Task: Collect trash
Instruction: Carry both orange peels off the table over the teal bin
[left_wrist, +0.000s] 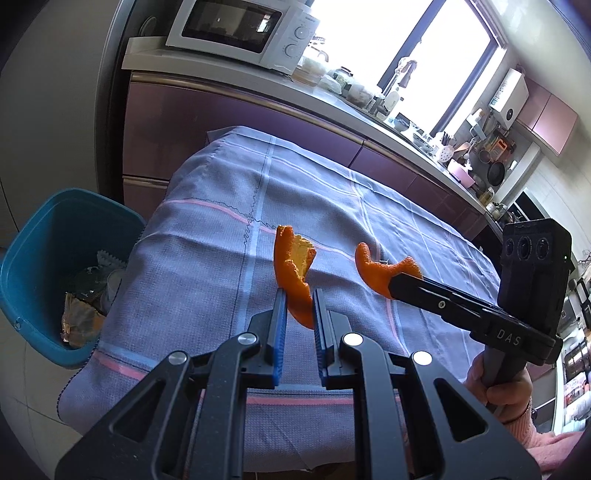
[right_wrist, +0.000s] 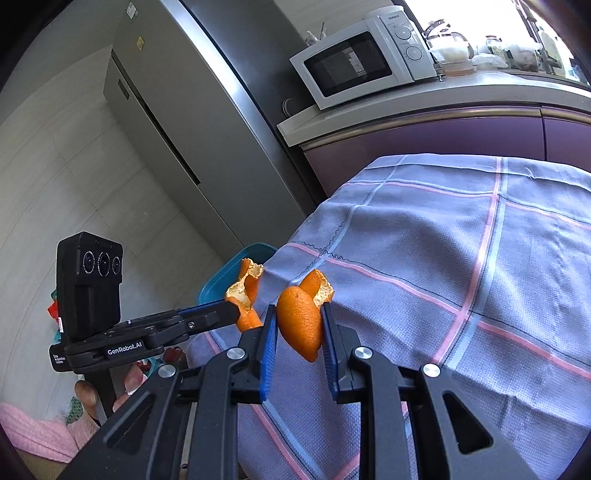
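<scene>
A peel (left_wrist: 295, 273) is pinched between the jaws of the left gripper (left_wrist: 299, 299), standing up past the tips, clear of the cloth (left_wrist: 207, 236). A second peel (right_wrist: 301, 317) is pinched the same way in the right gripper (right_wrist: 299, 314), also lifted off the cloth. From the left jaws, the bin (left_wrist: 44, 221) sits down and to the left, beside the table edge, with wrappers already inside. No other trash shows on the cloth ahead of either pair of jaws. My judgement: picking is done and most of the task is behind; what remains is carrying both peels over the bin and letting go. Neither peel is above the bin yet.
</scene>
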